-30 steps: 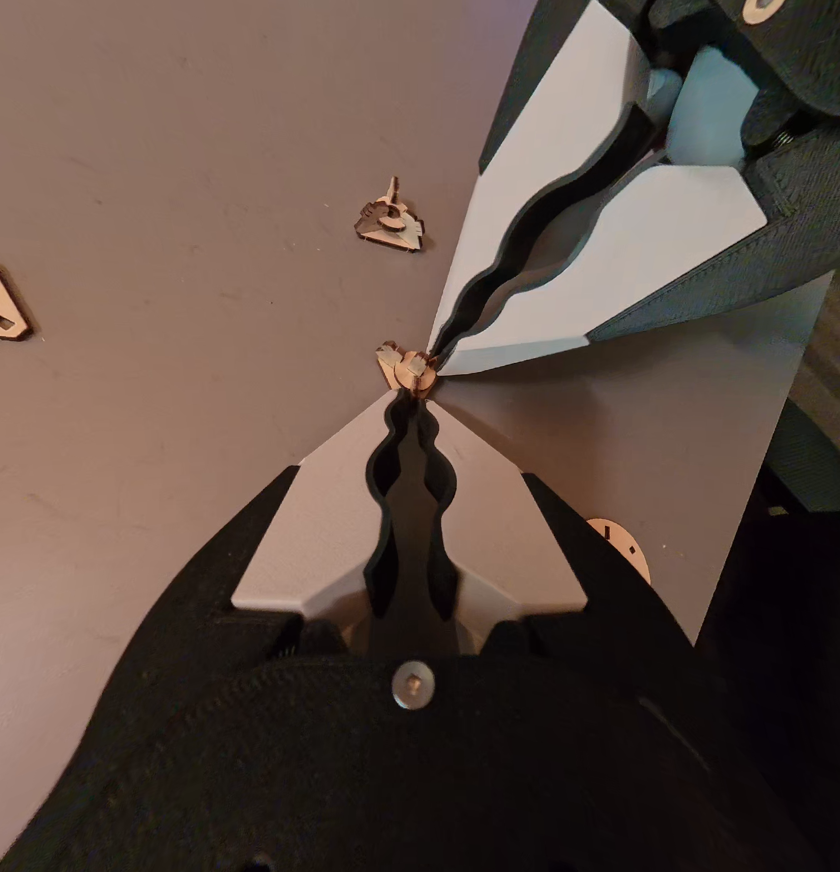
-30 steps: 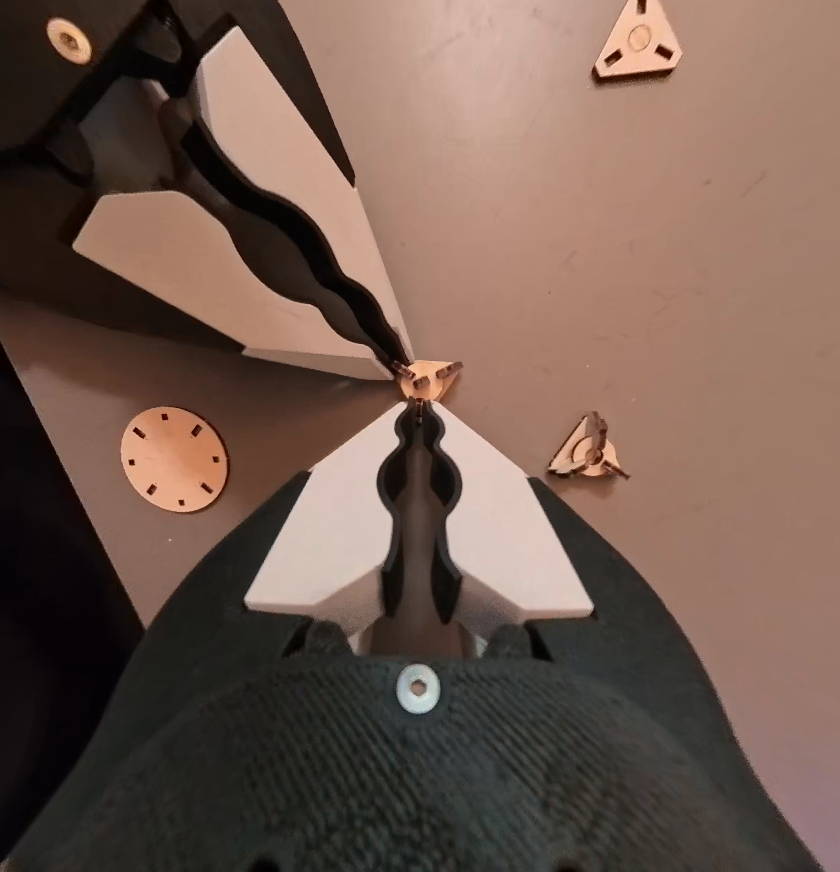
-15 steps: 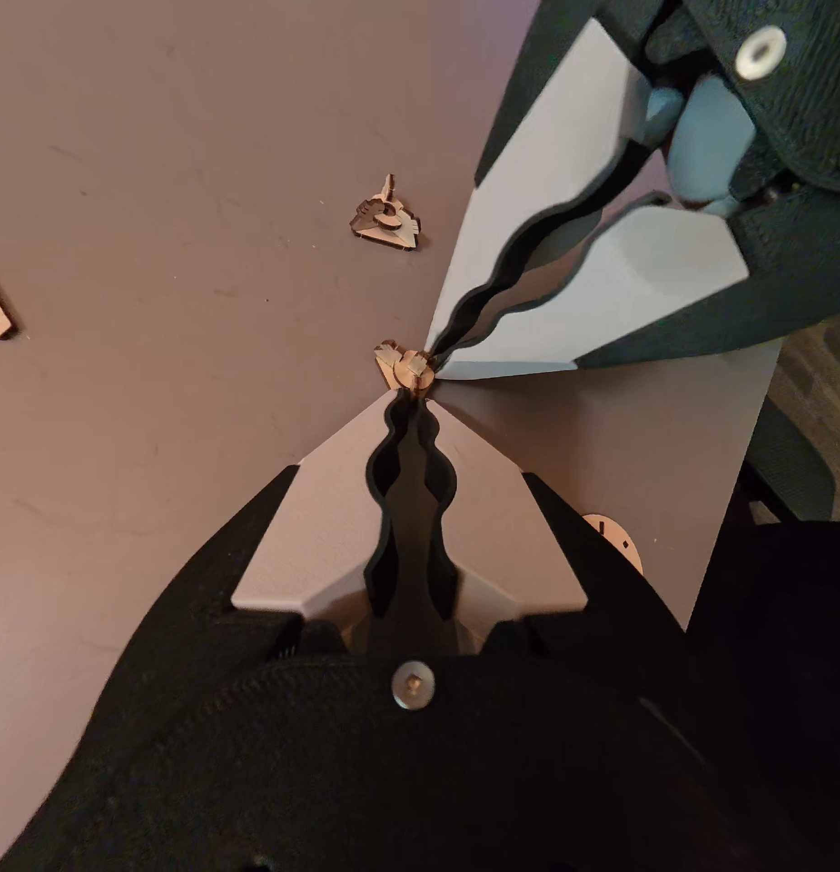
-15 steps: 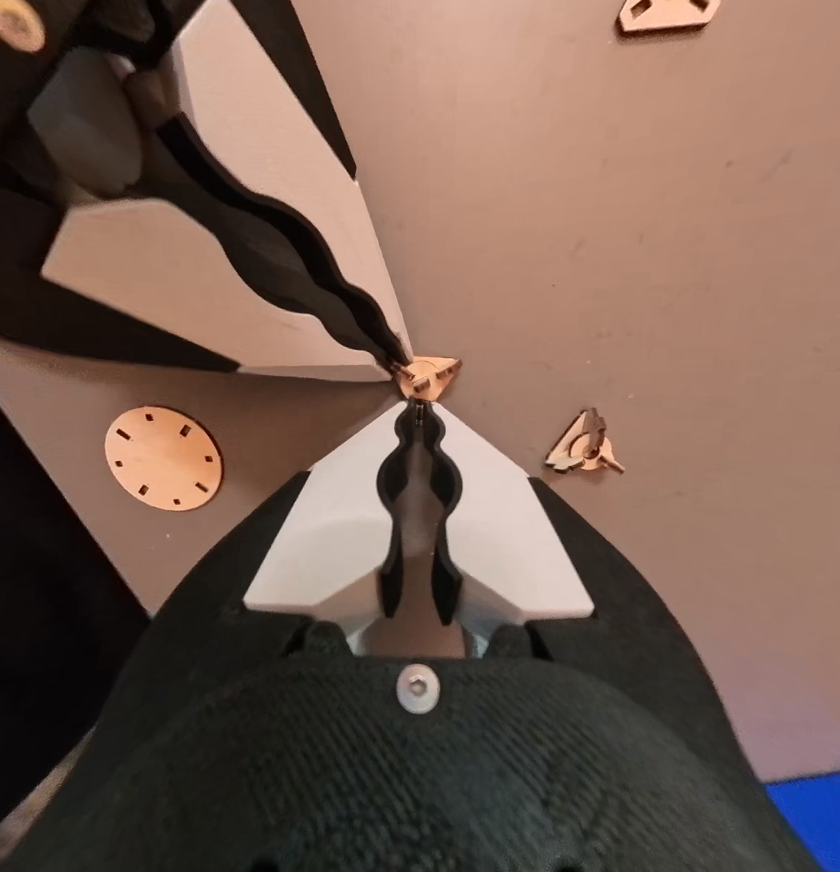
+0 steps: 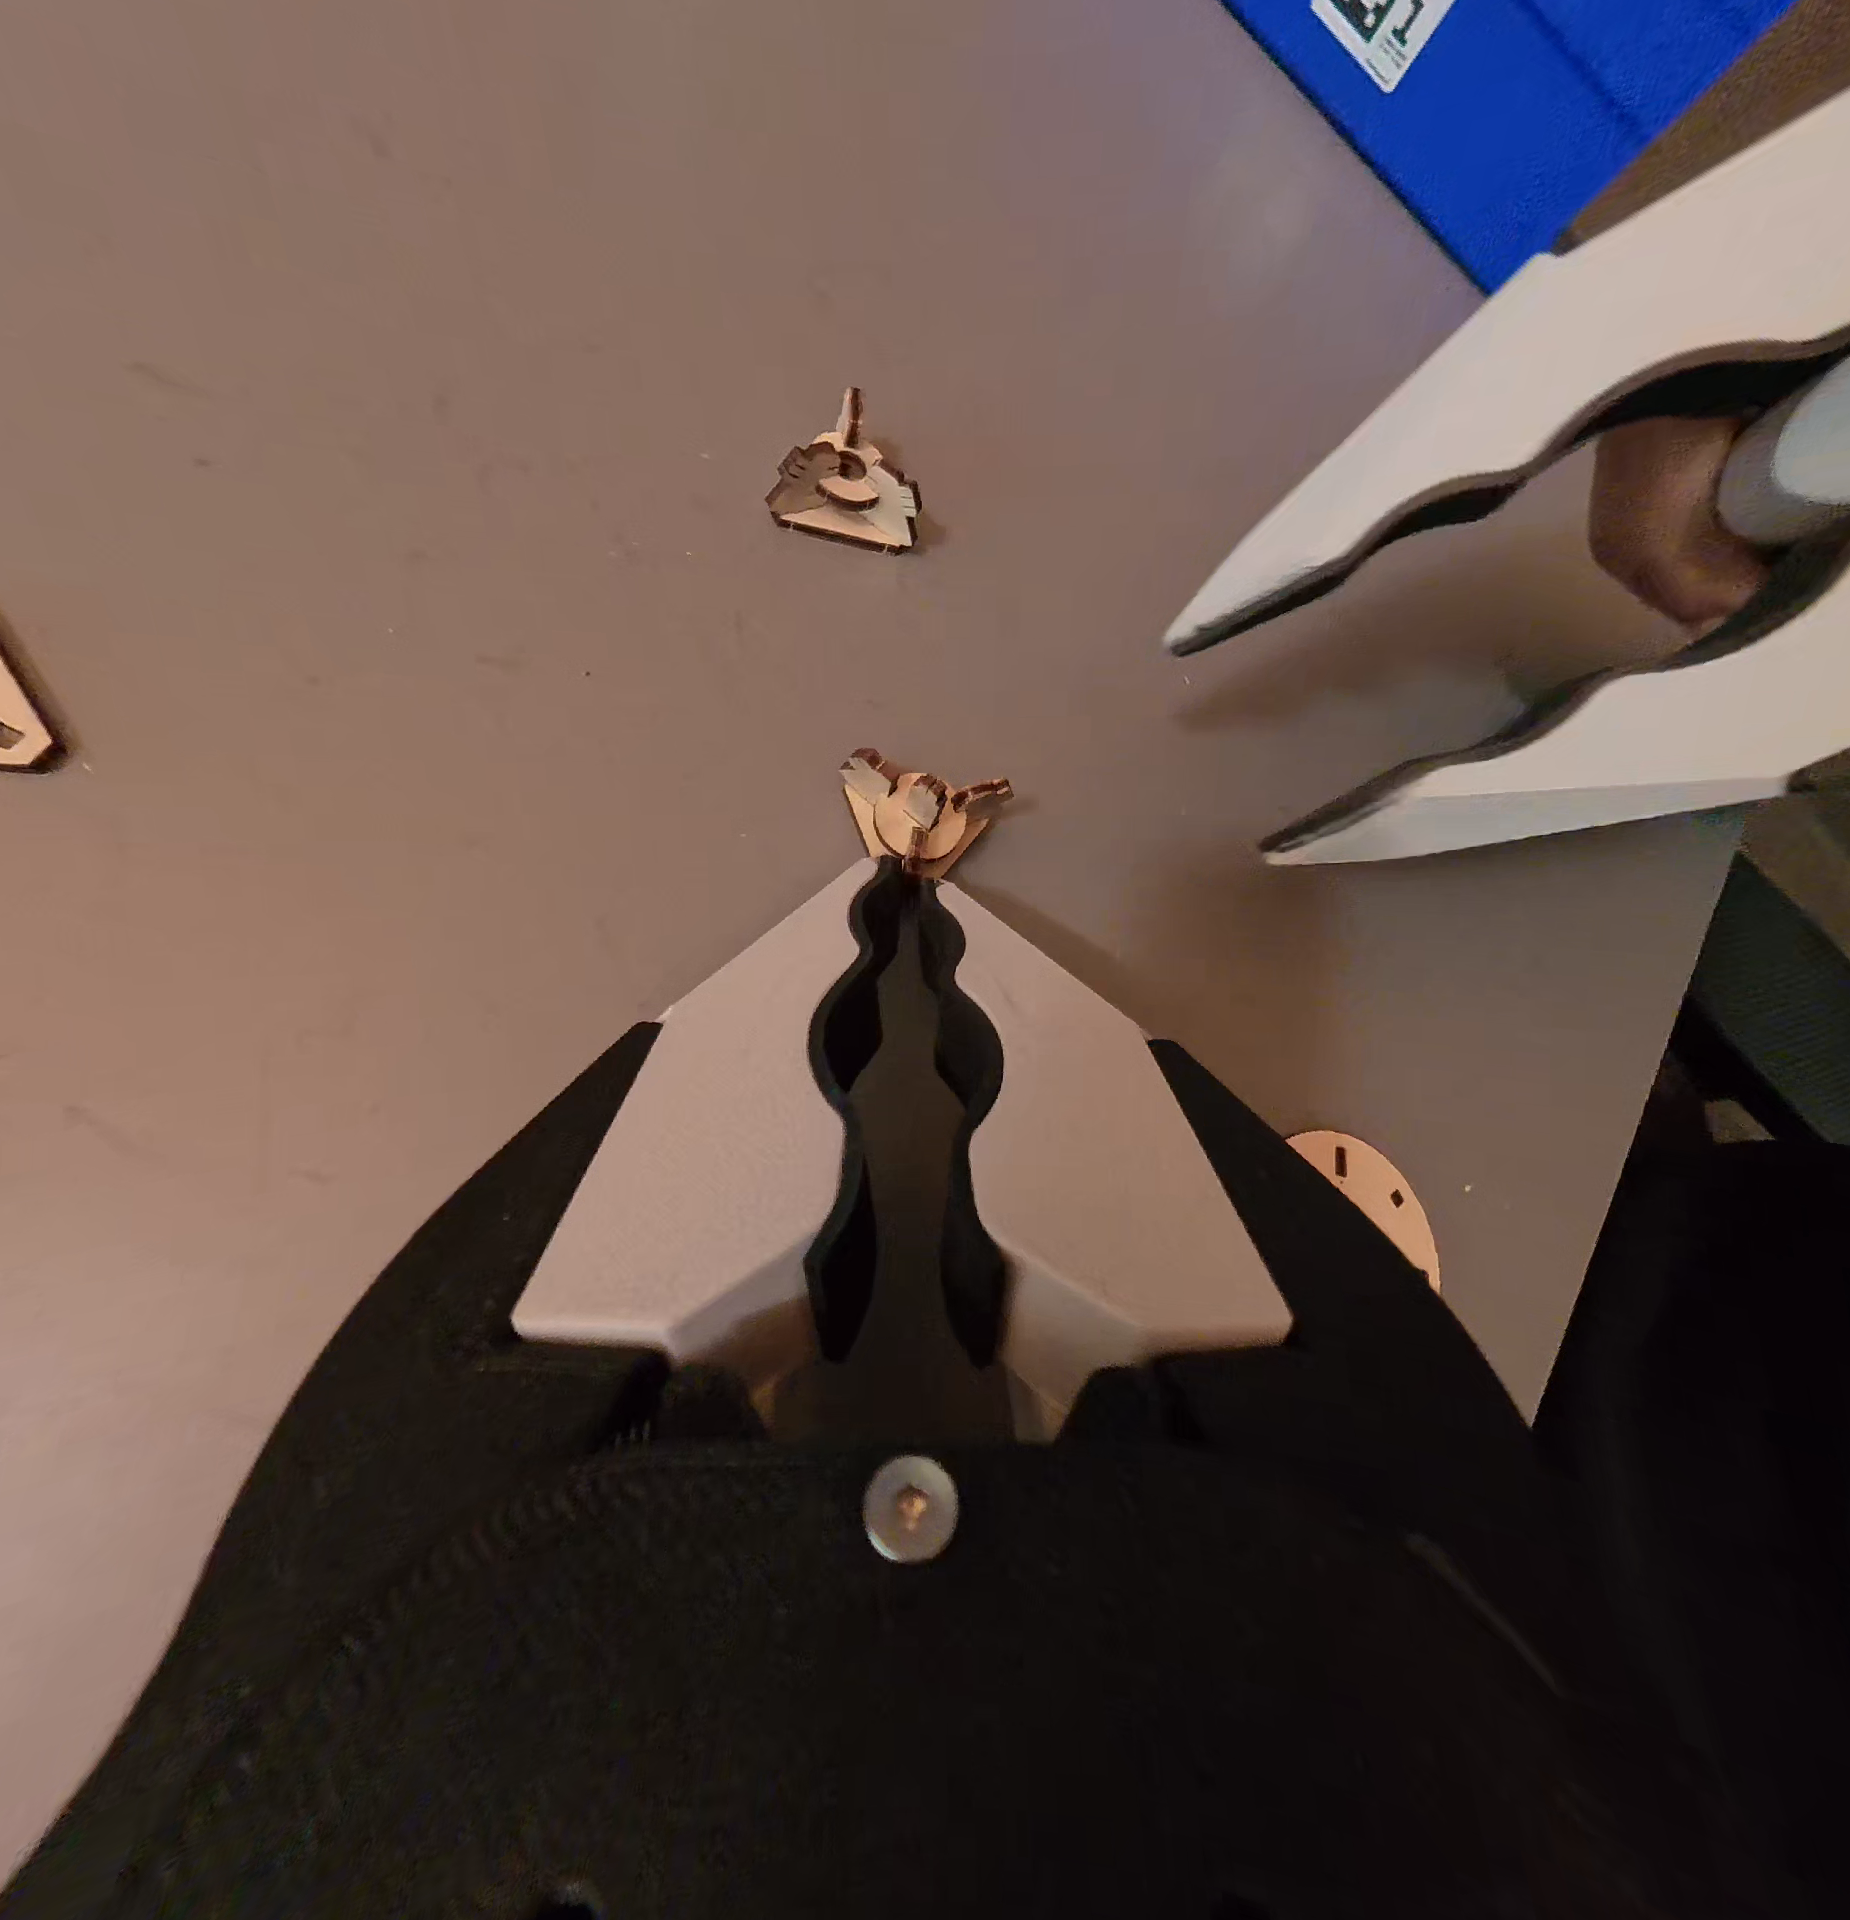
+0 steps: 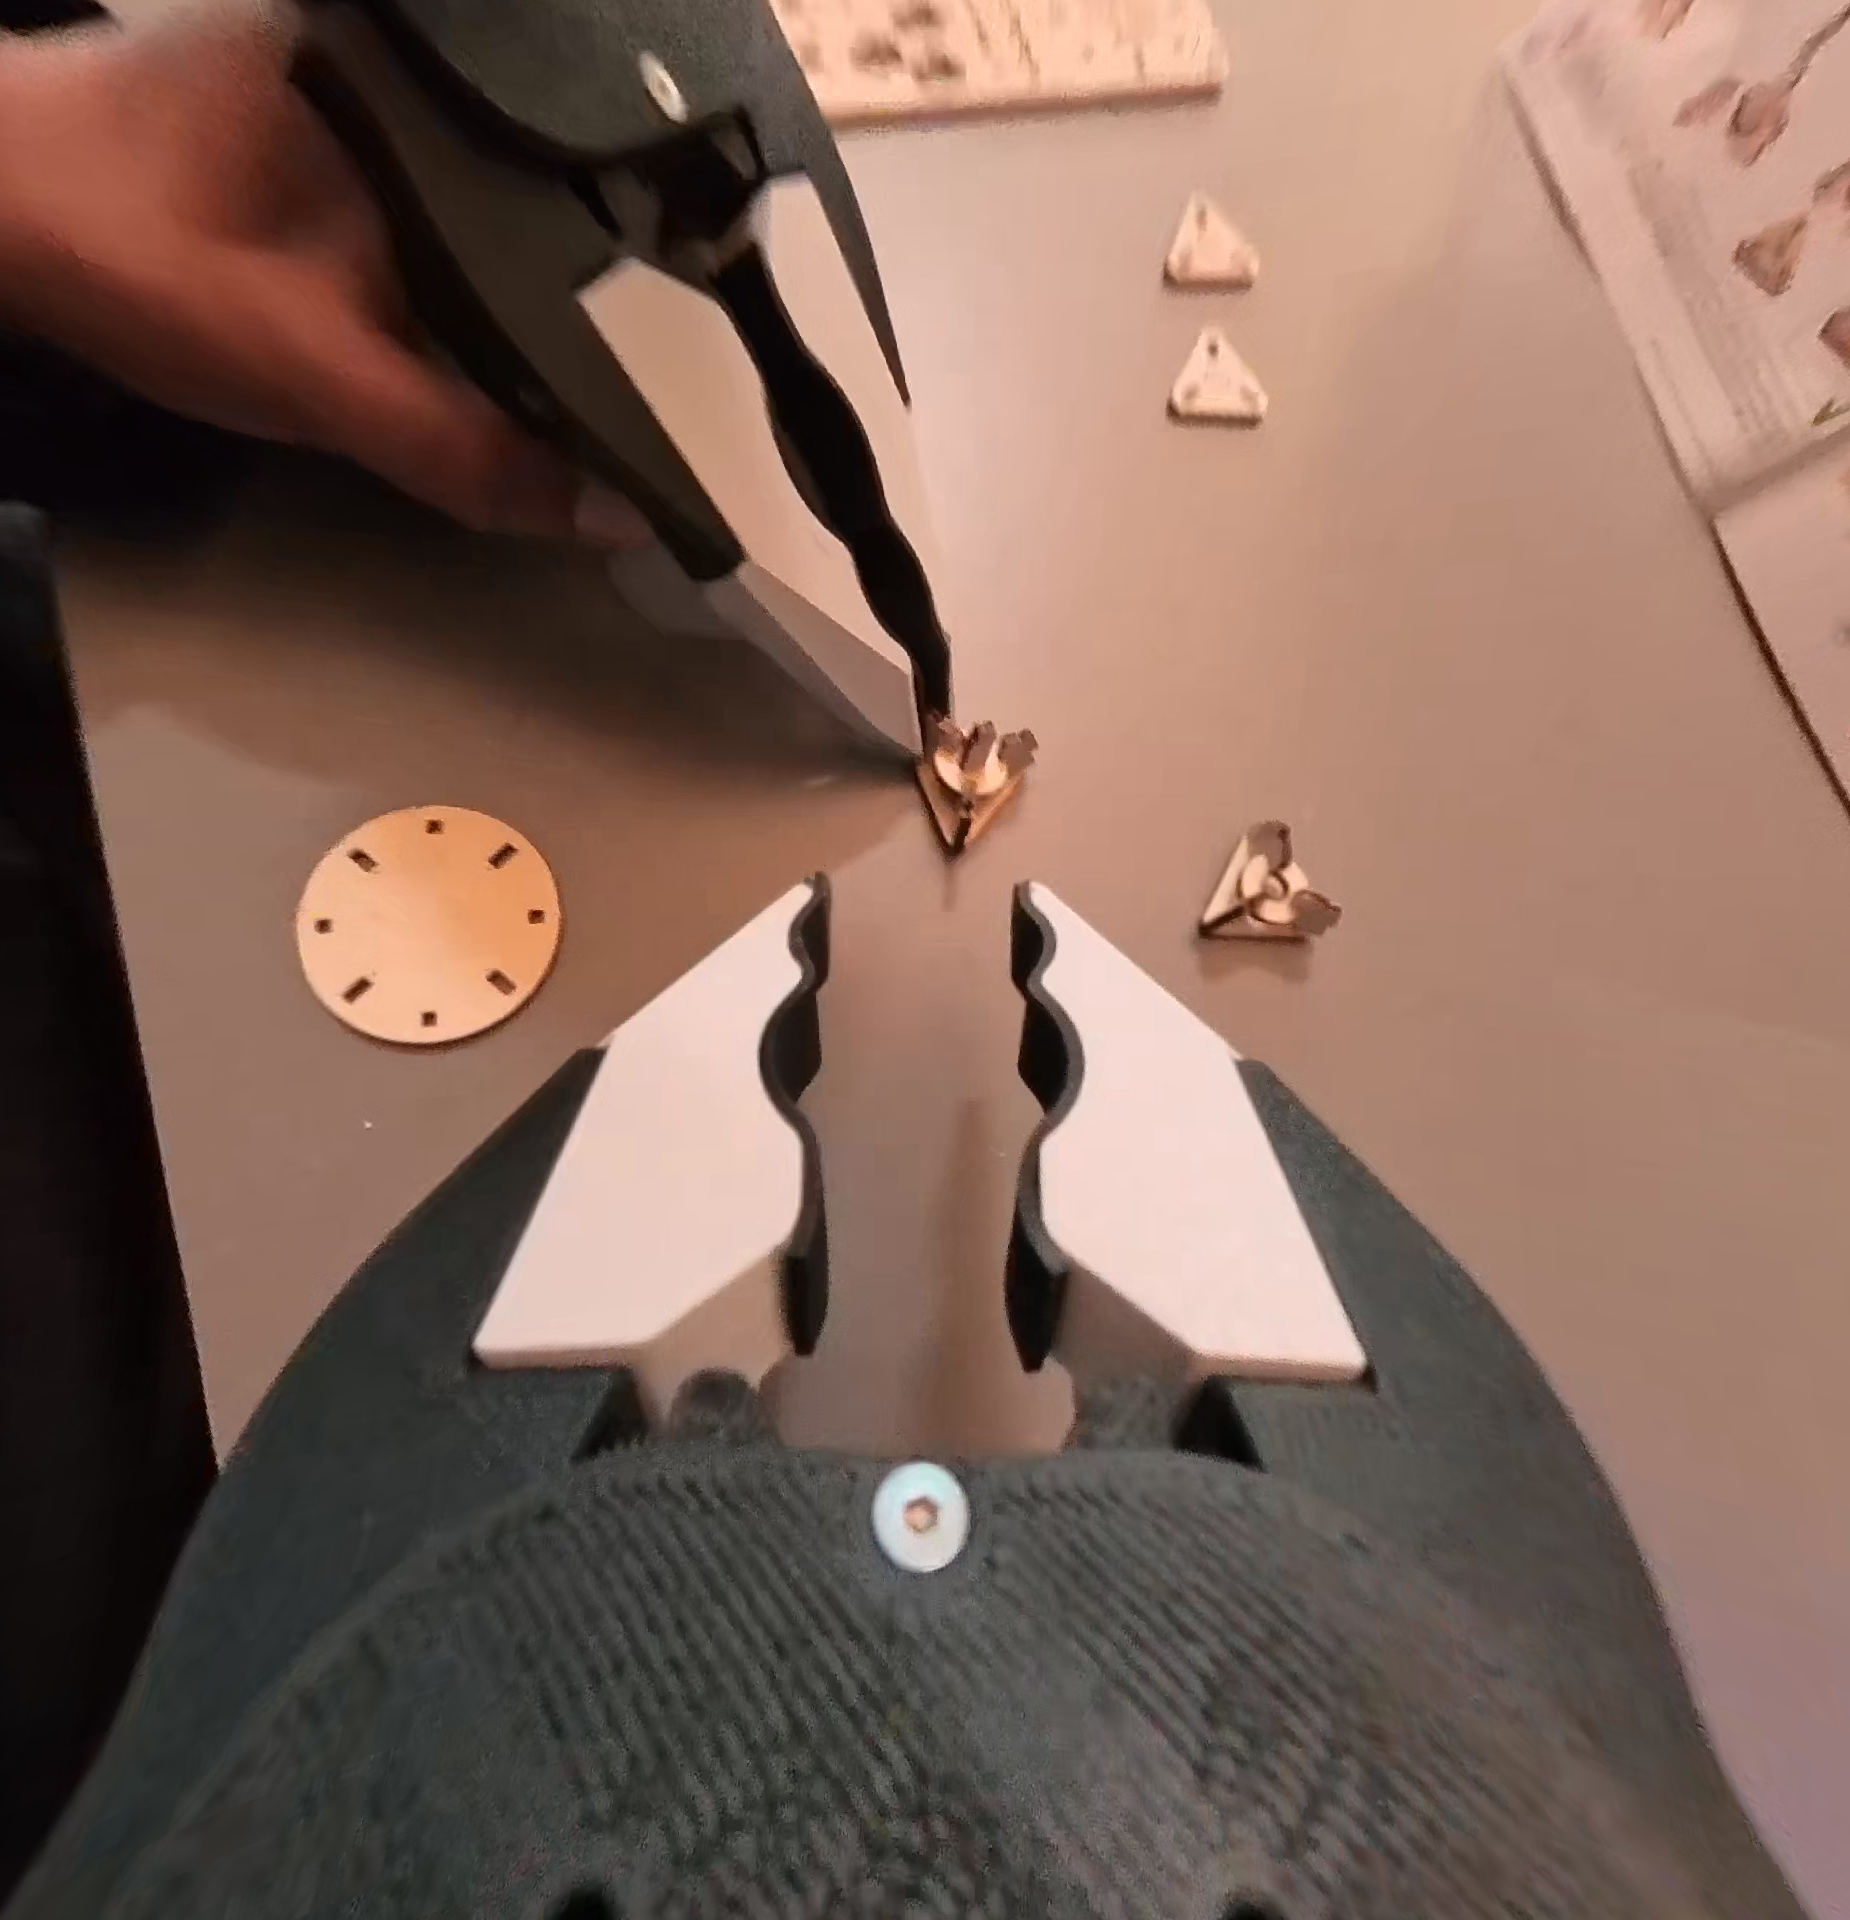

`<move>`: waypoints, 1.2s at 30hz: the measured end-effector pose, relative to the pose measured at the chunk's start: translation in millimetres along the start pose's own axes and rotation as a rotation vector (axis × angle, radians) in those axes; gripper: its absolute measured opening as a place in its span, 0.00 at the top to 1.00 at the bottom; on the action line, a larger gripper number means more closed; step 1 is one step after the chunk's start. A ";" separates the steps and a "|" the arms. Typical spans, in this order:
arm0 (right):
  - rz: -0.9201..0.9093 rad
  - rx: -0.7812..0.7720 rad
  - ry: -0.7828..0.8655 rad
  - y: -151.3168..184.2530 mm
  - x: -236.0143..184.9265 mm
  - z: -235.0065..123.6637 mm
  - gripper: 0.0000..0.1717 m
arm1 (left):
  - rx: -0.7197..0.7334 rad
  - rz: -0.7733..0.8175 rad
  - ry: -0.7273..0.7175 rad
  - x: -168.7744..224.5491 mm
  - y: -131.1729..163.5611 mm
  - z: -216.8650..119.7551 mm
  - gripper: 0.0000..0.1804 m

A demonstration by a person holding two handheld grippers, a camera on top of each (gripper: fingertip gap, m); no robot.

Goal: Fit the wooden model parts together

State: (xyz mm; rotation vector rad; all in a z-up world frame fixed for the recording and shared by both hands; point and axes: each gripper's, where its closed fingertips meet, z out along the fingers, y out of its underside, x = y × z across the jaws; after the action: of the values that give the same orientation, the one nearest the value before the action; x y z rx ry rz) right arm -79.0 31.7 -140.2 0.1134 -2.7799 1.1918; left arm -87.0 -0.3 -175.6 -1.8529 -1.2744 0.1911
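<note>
Since a second ago the right gripper [image 6: 916, 914] has let go and drawn back: its tips were pinched together at the small wooden triangle piece [image 5: 916, 816], and now they stand apart with bare counter [image 5: 381, 312] between them, near the piece but not touching it. In the left wrist view the same gripper [image 5: 1217, 748] shows off to the right, blurred, well clear of the piece, where before it met it tip to tip.

The left gripper [image 5: 905, 868] has not shifted. Its tips remain together, clamped on an upright tab at the near edge of the wooden triangle piece, which sits on the counter in the same spot as before. The right wrist view confirms this: the dark tips come down onto a tab on the piece [image 6: 968, 779]. A round disc and several small upright tabs sit on top of the triangle.

My judgement is that the piece now depends on the left gripper alone for steadying.

Around it: a second, similar triangle piece [image 6: 1269, 904] lies nearby, a wooden disc with slots [image 6: 427, 925] lies on the other side near the counter's edge, and two plain triangles [image 6: 1212, 312] lie farther off.
</note>
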 end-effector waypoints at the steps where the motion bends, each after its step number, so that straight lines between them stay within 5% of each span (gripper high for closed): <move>1: -0.013 0.078 0.003 -5.2 -2.0 -4.3 0.81 | 0.000 -0.001 0.001 0.0 -0.1 0.0 0.99; 6: -0.154 0.299 0.069 -15.5 -12.7 -18.0 0.86 | -0.001 0.015 -0.015 -0.2 0.0 0.1 0.99; 17: -0.013 0.159 0.008 3.3 5.0 20.4 0.84 | -0.004 0.015 -0.008 0.8 0.3 0.5 0.99; 25: 0.056 0.127 -0.076 -1.7 12.8 42.1 0.99 | -0.004 0.001 0.008 1.2 0.4 0.3 0.98; 36: 0.108 0.118 -0.099 -0.2 13.5 43.1 1.00 | 0.009 -0.033 0.030 0.2 -0.7 -1.2 0.97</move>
State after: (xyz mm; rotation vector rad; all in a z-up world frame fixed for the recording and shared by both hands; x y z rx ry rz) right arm -95.6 0.0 -167.7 0.0336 -2.8314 1.4128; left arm -86.8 -0.7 -174.3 -1.8194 -1.2813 0.1503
